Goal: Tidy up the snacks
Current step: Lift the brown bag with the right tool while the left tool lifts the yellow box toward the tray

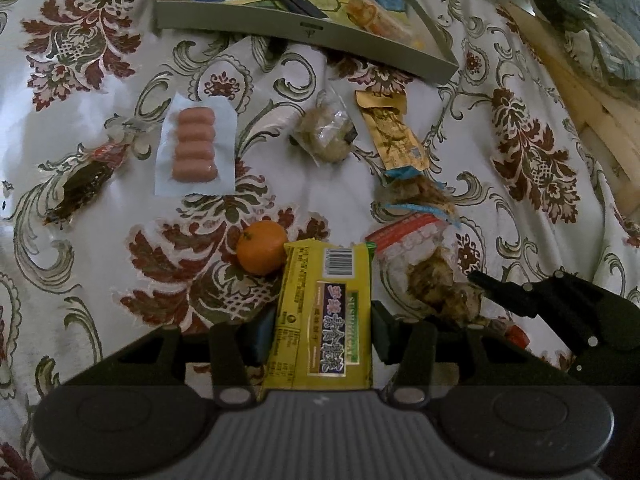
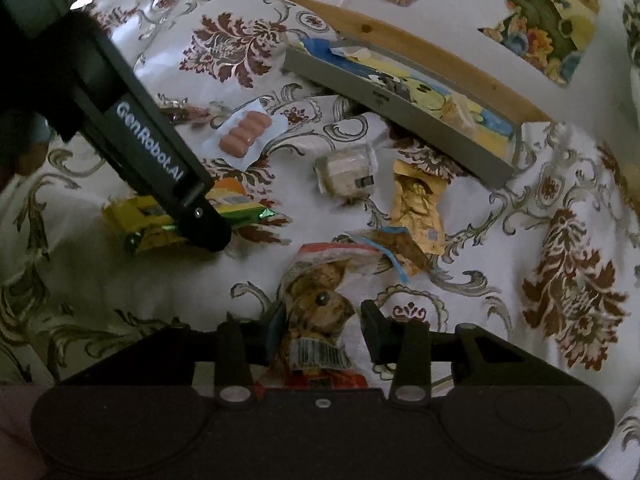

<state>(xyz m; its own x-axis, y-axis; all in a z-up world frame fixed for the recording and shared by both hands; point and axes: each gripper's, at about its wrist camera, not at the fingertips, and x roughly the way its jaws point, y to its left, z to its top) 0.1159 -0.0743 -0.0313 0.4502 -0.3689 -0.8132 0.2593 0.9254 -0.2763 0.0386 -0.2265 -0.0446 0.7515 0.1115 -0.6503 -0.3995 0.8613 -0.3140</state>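
Observation:
My left gripper is shut on a yellow snack packet with a barcode, one pad pressing on each long side. The packet lies low over the floral cloth, beside a tangerine. In the right wrist view the same yellow packet shows under the left gripper's black finger. My right gripper is shut on a crumpled brown-and-white packet with a barcode, which bulges up between the fingers. A grey tray with a cartoon lining and a few snacks stands at the back.
On the cloth lie a sausage pack, a clear-wrapped beige cake, a gold packet, a blue-edged packet and a dark packet at the left. A wooden edge runs along the right.

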